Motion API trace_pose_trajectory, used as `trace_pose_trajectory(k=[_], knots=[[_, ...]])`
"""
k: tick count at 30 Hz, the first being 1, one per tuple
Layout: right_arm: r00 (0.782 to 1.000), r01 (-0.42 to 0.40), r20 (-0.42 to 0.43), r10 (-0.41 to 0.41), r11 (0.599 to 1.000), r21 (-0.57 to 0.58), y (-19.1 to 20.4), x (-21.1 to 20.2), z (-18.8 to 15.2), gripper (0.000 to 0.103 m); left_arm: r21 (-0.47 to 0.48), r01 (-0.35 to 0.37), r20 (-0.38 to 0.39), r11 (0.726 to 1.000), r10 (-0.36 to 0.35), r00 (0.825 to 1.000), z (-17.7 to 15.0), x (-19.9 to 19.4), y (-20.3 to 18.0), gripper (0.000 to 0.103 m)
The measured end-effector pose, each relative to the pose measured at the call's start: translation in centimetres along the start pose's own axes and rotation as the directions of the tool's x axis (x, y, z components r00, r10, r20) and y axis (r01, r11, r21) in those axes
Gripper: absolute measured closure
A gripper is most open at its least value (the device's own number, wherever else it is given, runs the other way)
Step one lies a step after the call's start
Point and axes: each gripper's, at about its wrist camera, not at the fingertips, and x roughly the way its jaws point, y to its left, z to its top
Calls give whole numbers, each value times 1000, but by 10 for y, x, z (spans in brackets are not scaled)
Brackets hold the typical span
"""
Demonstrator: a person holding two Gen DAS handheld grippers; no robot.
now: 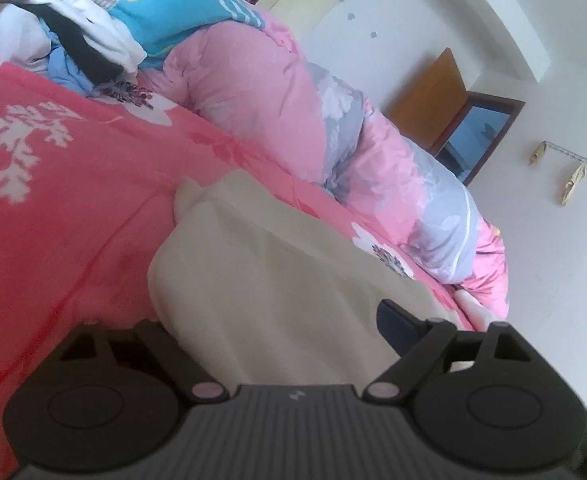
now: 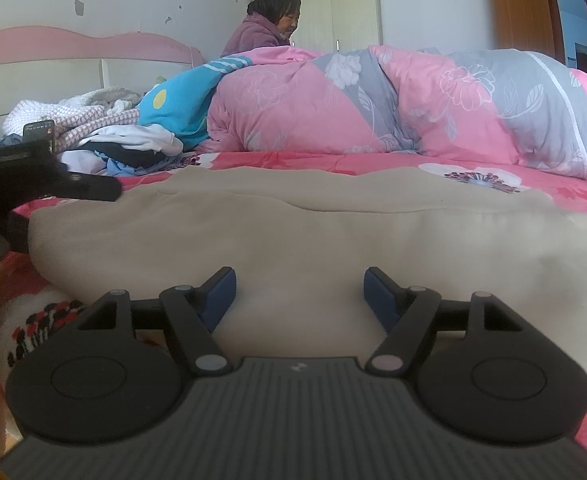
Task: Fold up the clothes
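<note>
A beige garment (image 2: 293, 232) lies flat across the red-pink floral bedsheet (image 2: 565, 192). My right gripper (image 2: 299, 296) is at the garment's near edge, jaws wide and both blue pads (image 2: 379, 298) showing; the cloth bulges between them with no visible squeeze. My left gripper (image 2: 65, 212) straddles the garment's left end, one finger above the cloth and one lower beside it. In the left wrist view the beige garment (image 1: 273, 272) runs between the left gripper's (image 1: 277, 320) jaws; one blue pad (image 1: 397, 328) rests at the cloth, and the other finger is hidden behind it.
A bunched pink and grey floral duvet (image 2: 373, 108) lies along the far side of the bed. A pile of mixed clothes (image 2: 125, 136) with a phone (image 2: 39, 132) sits at the left by the pink headboard (image 2: 73, 44). A person in a purple jacket (image 2: 261, 32) sits behind the duvet.
</note>
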Motion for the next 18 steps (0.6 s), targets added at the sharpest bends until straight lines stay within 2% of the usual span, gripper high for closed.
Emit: trace_pose_trajectory(k=[2,4,6,14,18], knots=[[1000,1,2,-1,1000,-1,0,0,0,32,-2,-18,4,1000,18,1000,2,6,1,40],[1000,2,2,-2,1000,-1,0,1,0,31,3,-36,5,999,36,999,7,9,1,66],[1000,3,3,-3,1000,-1,0,1,0,31,14,-60,4,998,60,998,12,12,0,82],[1000,6,5,-6,1000,-3,1,1,-1,31,103,-67,54,992,61,997,38,3,-45,85],[999,33,-31,-33,999,7,0,-3,13,31,154,-68,54,986,60,997,54,1,-73,85]])
